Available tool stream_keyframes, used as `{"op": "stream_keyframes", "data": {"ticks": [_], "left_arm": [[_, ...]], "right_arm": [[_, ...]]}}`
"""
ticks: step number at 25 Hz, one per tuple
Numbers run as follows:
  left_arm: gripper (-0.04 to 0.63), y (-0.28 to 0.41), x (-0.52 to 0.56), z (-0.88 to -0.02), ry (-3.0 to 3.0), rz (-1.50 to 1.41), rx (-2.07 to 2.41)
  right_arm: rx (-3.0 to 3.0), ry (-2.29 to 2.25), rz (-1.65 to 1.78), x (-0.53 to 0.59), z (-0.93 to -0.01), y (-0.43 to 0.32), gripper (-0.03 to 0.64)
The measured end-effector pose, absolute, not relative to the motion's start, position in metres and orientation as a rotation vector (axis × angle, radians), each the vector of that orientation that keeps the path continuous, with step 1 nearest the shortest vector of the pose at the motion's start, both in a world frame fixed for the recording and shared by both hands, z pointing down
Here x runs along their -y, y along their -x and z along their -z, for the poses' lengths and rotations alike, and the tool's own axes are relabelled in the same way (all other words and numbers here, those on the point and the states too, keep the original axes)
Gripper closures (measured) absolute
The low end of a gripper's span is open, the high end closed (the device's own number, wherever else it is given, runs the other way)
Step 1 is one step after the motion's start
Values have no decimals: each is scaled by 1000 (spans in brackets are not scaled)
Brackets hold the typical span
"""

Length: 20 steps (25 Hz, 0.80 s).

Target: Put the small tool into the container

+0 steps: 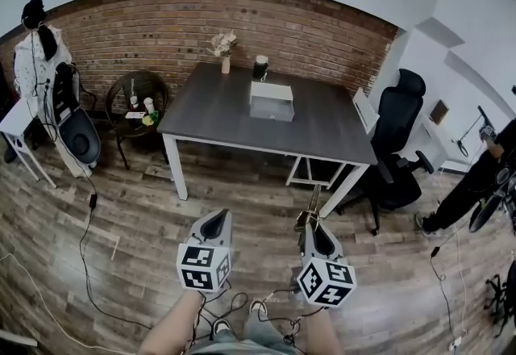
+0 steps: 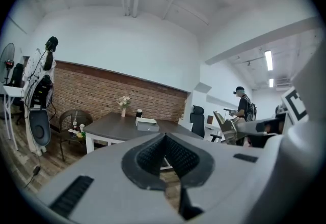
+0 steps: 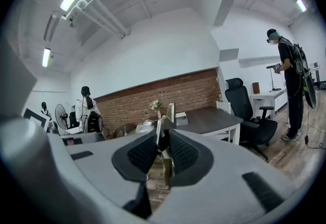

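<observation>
The container (image 1: 271, 101), a white and grey box, sits near the middle of the dark table (image 1: 214, 107) across the room. It shows small in the left gripper view as the container (image 2: 147, 124) and in the right gripper view as the container (image 3: 182, 116). My right gripper (image 1: 310, 224) is held over the wooden floor, well short of the table, shut on the small tool (image 1: 310, 206), a thin brass-coloured metal piece. The tool (image 3: 160, 131) sticks up between that gripper's (image 3: 163, 139) pads. My left gripper (image 1: 216, 223) hangs beside it, its jaws (image 2: 164, 139) together with nothing held.
A vase of flowers (image 1: 223, 47) and a black cup (image 1: 260, 67) stand at the table's far edge. A black office chair (image 1: 399, 144) is right of the table, a round side table (image 1: 139, 99) to its left. Cables (image 1: 85, 248) trail over the floor. A person (image 1: 484, 176) stands at far right.
</observation>
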<state>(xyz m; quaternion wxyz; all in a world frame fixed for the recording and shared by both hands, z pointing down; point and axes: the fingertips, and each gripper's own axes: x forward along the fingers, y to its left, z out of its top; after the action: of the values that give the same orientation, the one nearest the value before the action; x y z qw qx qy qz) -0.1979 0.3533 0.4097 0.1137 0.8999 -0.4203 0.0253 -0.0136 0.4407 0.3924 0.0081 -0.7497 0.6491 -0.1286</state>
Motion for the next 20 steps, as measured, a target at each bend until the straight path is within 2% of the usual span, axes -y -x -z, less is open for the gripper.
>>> {"op": "stream_keyframes", "data": {"ticks": [20], "left_arm": [[600, 97, -184, -383, -2632, -23, 1390]], "right_arm": [[-2038, 2280, 340, -274, -374, -116, 558]]}}
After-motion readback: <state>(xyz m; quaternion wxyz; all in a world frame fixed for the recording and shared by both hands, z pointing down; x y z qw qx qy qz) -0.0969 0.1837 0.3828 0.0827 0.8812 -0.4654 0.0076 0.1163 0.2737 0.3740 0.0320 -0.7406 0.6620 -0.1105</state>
